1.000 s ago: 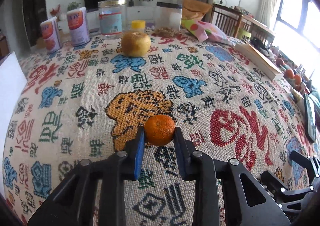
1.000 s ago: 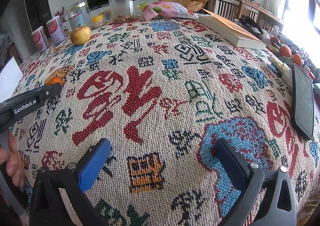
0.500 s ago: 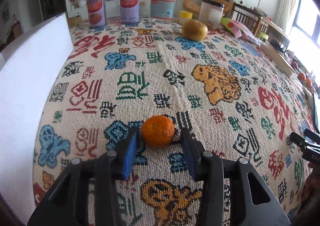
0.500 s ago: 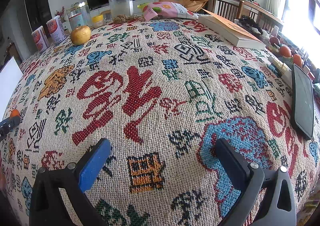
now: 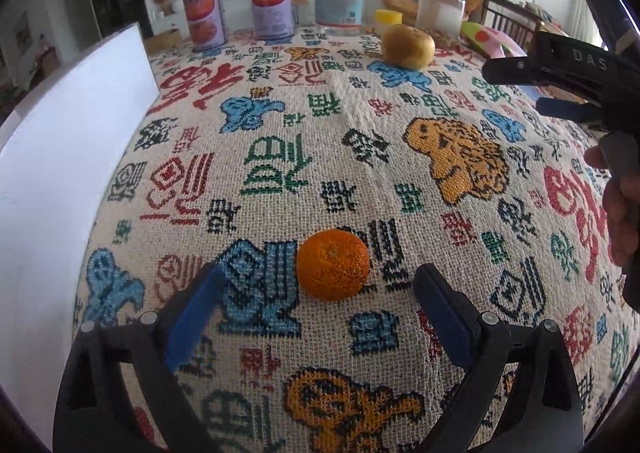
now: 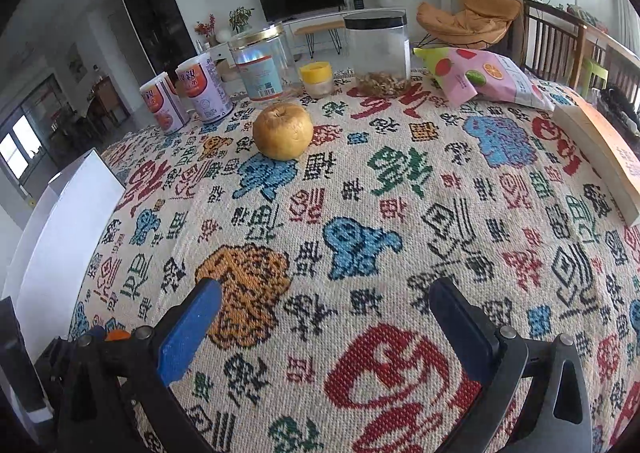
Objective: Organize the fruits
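Two fruits on the tabletop (image 5: 360, 125) as far as I can count: one mandarin (image 5: 333, 264) and one yellowish apple (image 6: 283, 131), kinda wrinkly. They sit well apart. The mandarin is near the front edge, resting on the patterned cloth (image 6: 400, 213) with its stem end facing up. The apple is farther back, close to the row of containers.

Container count at the back: two orange-and-purple cans (image 6: 204, 91), one clear jar with a gold lid (image 6: 260, 67), one clear jar with a black lid (image 6: 378, 53) with some brownish stuff at the bottom, and one little yellow-capped pot (image 6: 317, 79). Also one pink snack bag (image 6: 480, 77), one book (image 6: 600, 157) on the right side and one white board (image 5: 60, 173) standing along the left edge.

Left tongs (image 5: 316, 309) are angled down at the cloth with the jaws opening. The mandarin sits between the two fingers but neither pad touches it, there's a clear gap on both sides, so it's let go. Blue pad on the left finger (image 5: 196, 309).

Right tongs (image 6: 324, 317) are also tilted down, jaws spread wide with nothing between them, just cloth. From the left view you can see the person's hand (image 5: 622, 213) wrapped round the grip of that tool at the right edge.
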### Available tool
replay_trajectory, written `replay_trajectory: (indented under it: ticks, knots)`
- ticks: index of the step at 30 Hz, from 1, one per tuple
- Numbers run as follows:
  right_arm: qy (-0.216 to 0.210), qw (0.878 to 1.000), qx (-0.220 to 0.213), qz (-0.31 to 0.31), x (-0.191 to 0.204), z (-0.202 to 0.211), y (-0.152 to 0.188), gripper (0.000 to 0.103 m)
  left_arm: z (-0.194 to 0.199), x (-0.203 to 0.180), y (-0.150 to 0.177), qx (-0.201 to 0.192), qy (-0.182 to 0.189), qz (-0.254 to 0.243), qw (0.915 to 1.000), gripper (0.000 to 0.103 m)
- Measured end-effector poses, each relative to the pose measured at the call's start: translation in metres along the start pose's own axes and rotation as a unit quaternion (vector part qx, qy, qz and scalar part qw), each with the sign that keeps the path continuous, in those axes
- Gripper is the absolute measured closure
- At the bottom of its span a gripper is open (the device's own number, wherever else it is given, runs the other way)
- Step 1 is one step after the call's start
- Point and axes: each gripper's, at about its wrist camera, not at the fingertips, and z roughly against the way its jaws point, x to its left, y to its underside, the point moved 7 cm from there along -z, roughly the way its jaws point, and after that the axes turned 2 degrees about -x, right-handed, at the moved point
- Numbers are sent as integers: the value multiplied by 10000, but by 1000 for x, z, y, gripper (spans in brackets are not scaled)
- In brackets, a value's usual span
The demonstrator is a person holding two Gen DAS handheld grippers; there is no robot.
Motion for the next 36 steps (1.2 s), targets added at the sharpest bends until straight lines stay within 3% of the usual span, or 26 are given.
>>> replay_trajectory:
  ticks: [5,8,9,10,11,13,19,26,29,30,33,34,36]
  knots:
    - [-165,9994,67,307,42,-90,-58,1,-1,0,0,8,1,11,10000,5]
    - [13,9999,75,132,45,-126,-81,3,-2,0,0,12,15,17,10000,5]
    - [25,10000,63,44,44,-135,-87,11,-2,0,-1,15,22,22,10000,5]
    - [51,9999,89,-33,40,-143,-92,31,-3,0,-1,17,24,25,10000,5]
    - [125,9998,137,-94,36,-147,-94,37,-3,0,-1,19,26,30,10000,5]
    - [67,9998,136,-98,33,-145,-96,38,-4,0,-2,20,26,36,10000,4]
    - [-157,9995,189,220,19,-74,-52,38,-5,1,-3,23,18,35,10000,4]
    - [85,9964,562,637,12,26,75,38,-5,1,-3,20,-19,25,10000,3]
    - [277,9973,160,668,8,39,100,37,-5,1,-3,21,-21,24,10000,3]
    - [356,9972,111,651,7,39,100,34,-6,1,-3,22,-20,26,10000,3]
    - [464,9946,389,841,13,24,103,0,-5,1,-3,20,-22,24,10000,3]
    - [726,9907,427,1070,16,21,102,0,-5,1,-3,21,-20,27,10000,3]
    - [755,9912,423,998,17,19,104,0,-5,1,-3,20,-22,28,10000,3]
